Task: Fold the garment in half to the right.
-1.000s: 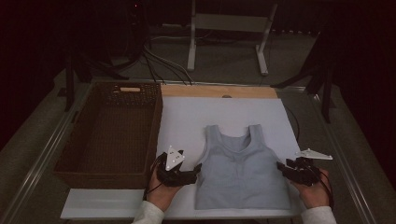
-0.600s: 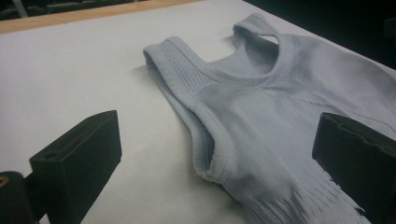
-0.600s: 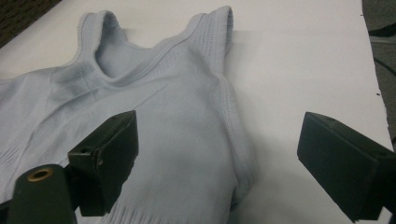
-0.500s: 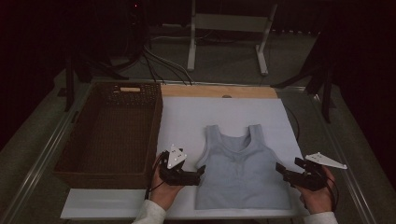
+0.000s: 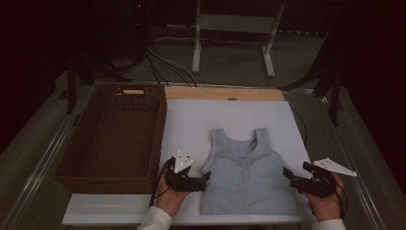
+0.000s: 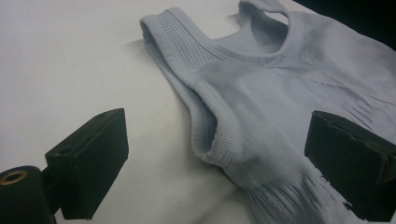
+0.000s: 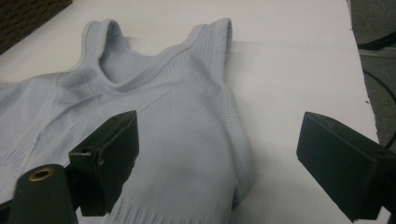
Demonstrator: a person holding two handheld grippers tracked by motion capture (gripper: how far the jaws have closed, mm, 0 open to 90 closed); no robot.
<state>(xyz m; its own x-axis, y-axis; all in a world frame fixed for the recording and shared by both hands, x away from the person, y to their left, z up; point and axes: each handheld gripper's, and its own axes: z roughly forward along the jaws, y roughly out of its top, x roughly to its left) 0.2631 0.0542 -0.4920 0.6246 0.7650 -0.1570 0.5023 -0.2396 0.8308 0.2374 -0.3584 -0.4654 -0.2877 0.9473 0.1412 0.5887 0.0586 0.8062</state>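
Observation:
A light blue-grey ribbed tank top [image 5: 246, 175] lies flat on the white board [image 5: 191, 120], straps toward the far side. My left gripper [image 5: 207, 178] sits at its left edge, jaws open. In the left gripper view the armhole and side seam of the top [image 6: 261, 102] lie between the open jaws of the left gripper [image 6: 217, 161], and nothing is held. My right gripper [image 5: 287, 173] rests at the top's right edge. In the right gripper view the side of the top [image 7: 187, 121] lies between the wide-open jaws of the right gripper [image 7: 224, 163].
A dark wicker basket [image 5: 160, 136] stands on the left, against the board. A wooden strip [image 5: 225, 93] borders the board's far edge. Cables [image 5: 163, 62] and a metal stand [image 5: 234, 28] lie beyond the table. A cable [image 5: 301, 127] runs off the board's right side.
Both hands have slid slightly toward the near edge of the board, the right one also a little outward. The top has not moved, and both grippers stay open.

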